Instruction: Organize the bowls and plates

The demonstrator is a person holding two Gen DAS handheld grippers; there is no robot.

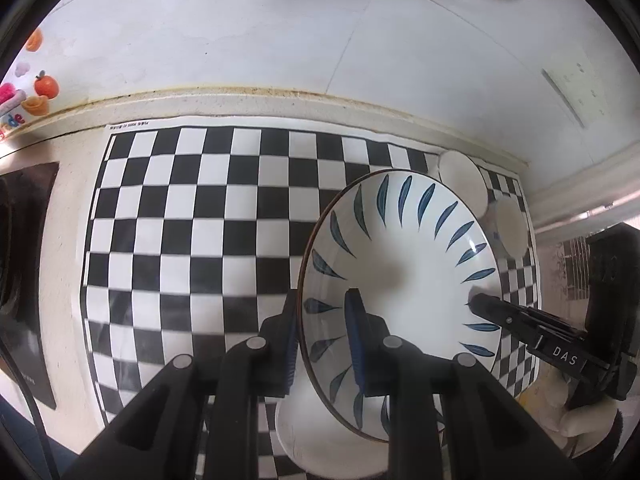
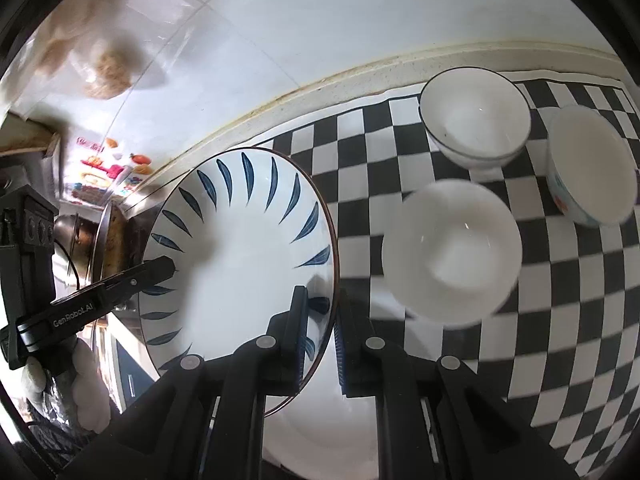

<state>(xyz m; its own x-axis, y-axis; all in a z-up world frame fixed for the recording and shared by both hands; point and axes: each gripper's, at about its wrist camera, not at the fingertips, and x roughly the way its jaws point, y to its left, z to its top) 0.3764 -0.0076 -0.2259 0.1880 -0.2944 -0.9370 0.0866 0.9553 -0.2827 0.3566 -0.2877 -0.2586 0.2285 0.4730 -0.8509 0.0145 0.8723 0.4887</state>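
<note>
Both claws, left claw point(image 1: 324, 344) and right claw point(image 2: 322, 340), pinch opposite rims of the blue-leaf white ceramic plate point(image 1: 400, 272), held tilted above a plain white plate point(image 2: 320, 432) on the checkered bench point(image 1: 200, 220); three white bowls point(image 2: 452, 252) stand right.

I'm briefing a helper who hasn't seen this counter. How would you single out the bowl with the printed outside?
Start at the black-and-white checkered mat against the wall. Three bowls sit together on its right part; take the rightmost one, near the mat's edge. Unlike the dark-rimmed bowl behind and the plain white bowl in front, its outer wall carries a small coloured print.
</note>
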